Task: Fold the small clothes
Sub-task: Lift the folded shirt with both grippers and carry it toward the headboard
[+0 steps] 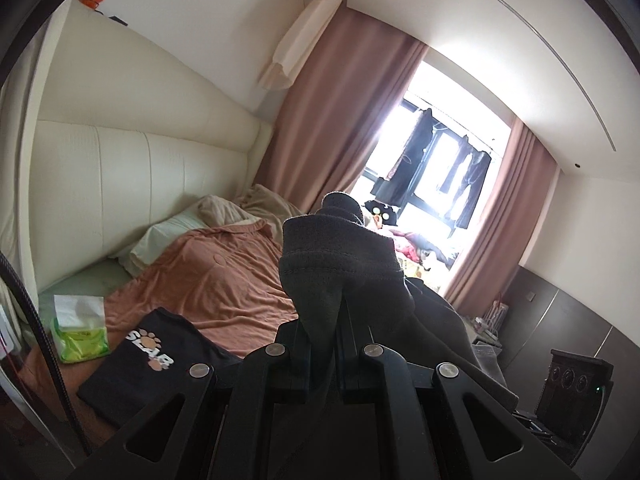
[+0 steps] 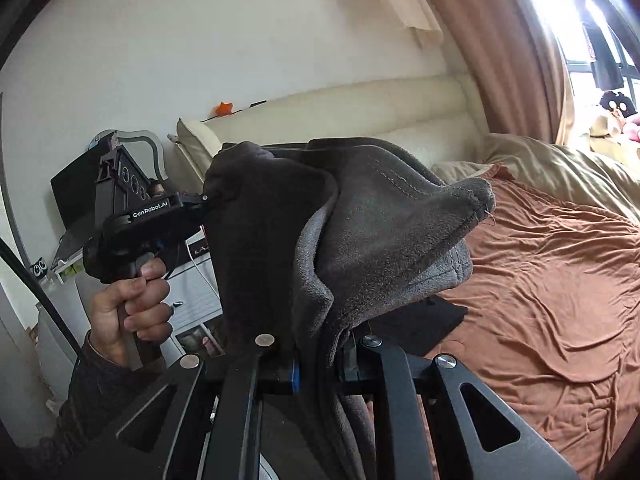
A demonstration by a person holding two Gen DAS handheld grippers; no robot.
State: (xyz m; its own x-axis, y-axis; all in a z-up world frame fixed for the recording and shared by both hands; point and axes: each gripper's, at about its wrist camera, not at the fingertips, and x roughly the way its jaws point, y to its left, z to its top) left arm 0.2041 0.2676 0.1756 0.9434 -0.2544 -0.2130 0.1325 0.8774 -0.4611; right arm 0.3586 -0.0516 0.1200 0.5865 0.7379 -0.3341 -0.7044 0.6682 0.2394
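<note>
Grey garment (image 2: 360,232) pinched by both grippers, left gripper (image 1: 324,320), right gripper (image 2: 320,344), above orange bedsheet (image 2: 560,280), folded black shirt (image 1: 156,364) nearby

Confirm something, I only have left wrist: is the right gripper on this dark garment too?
Observer: Yes. The right gripper is shut on the grey garment, which drapes over its fingers.
Operator: Cloth off the bed?
Observer: Yes. Right wrist shows it held up above the orange sheet, spanning across to the left gripper.
Operator: Anything under it?
Observer: A folded black shirt lies on the sheet just beyond the right gripper, under the hanging cloth.
</note>
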